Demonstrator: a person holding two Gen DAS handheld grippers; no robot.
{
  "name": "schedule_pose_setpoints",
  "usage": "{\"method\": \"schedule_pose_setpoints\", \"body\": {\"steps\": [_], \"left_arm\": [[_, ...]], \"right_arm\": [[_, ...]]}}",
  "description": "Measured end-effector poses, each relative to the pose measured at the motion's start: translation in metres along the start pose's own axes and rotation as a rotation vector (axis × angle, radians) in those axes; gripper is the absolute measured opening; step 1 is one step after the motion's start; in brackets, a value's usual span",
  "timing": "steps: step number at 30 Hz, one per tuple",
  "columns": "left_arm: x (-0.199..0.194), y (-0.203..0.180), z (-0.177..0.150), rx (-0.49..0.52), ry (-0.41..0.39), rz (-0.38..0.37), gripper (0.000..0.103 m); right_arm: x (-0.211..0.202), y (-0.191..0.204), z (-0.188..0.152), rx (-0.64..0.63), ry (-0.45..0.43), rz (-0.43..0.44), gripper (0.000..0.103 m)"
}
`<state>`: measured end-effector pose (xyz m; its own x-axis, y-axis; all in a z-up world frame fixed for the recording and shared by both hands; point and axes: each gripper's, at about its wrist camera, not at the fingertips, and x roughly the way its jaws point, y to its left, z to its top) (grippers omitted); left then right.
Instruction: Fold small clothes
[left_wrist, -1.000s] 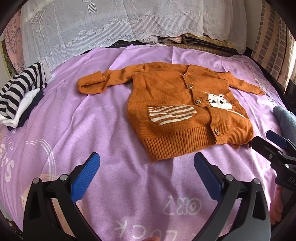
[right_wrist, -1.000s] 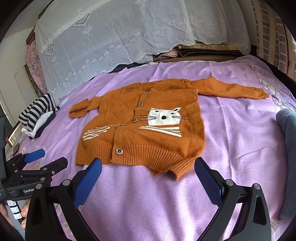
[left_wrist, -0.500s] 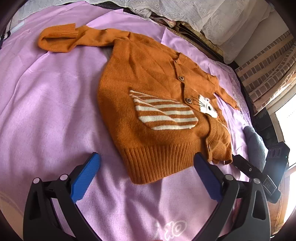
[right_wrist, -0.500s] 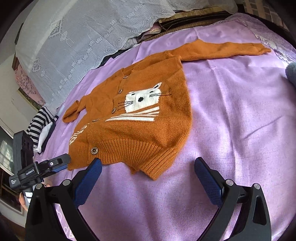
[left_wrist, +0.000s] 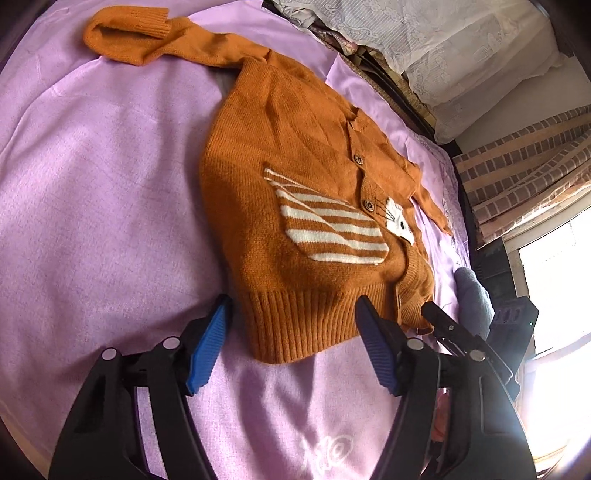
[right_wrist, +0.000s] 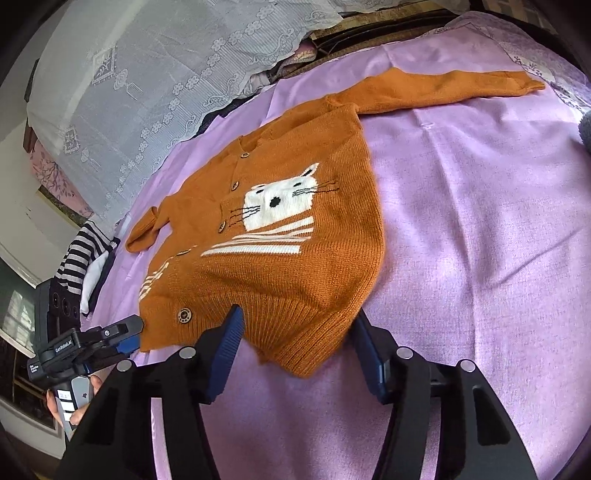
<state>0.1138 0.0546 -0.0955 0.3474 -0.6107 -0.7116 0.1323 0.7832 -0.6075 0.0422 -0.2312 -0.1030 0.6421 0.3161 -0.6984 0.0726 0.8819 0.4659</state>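
Observation:
An orange knit cardigan (left_wrist: 295, 192) with a white cat and stripes lies flat on the purple bedsheet (left_wrist: 92, 184), sleeves spread out. It also shows in the right wrist view (right_wrist: 288, 236). My left gripper (left_wrist: 293, 332) is open, its blue pads straddling the left corner of the ribbed hem. My right gripper (right_wrist: 295, 336) is open, its pads straddling the right corner of the hem. The right gripper shows in the left wrist view (left_wrist: 454, 332), and the left gripper shows in the right wrist view (right_wrist: 99, 339). Neither is closed on the fabric.
A folded striped black-and-white garment (right_wrist: 81, 258) lies at the bed's left side. A grey cloth item (left_wrist: 474, 299) lies at the right edge. Lace-covered pillows (right_wrist: 147, 92) line the head of the bed. A brick wall and window (left_wrist: 535, 221) are at the right.
Both grippers have moved forward and down to the cardigan's hem. Their jaws have narrowed around the two bottom corners. The cardigan has not moved.

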Motion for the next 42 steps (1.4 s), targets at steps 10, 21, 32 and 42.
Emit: {"method": "schedule_pose_setpoints", "body": {"steps": [10,21,32,42], "left_arm": [[-0.025,-0.015,0.000,0.077,-0.008,0.104,0.011],[-0.021,0.004,-0.027,0.042,0.062,0.063,0.021],[0.008,-0.013,0.014,0.053,0.005,0.161,0.021],[-0.045,-0.030,-0.013,0.181,0.039,0.267,0.007]], "right_arm": [[-0.027,0.005,0.005,-0.040,-0.028,0.045,0.011],[-0.032,-0.004,-0.030,-0.081,0.086,0.013,0.029],[-0.005,-0.012,-0.008,0.026,0.083,0.079,0.013],[-0.026,-0.013,-0.019,-0.087,0.130,-0.024,0.006]]}}
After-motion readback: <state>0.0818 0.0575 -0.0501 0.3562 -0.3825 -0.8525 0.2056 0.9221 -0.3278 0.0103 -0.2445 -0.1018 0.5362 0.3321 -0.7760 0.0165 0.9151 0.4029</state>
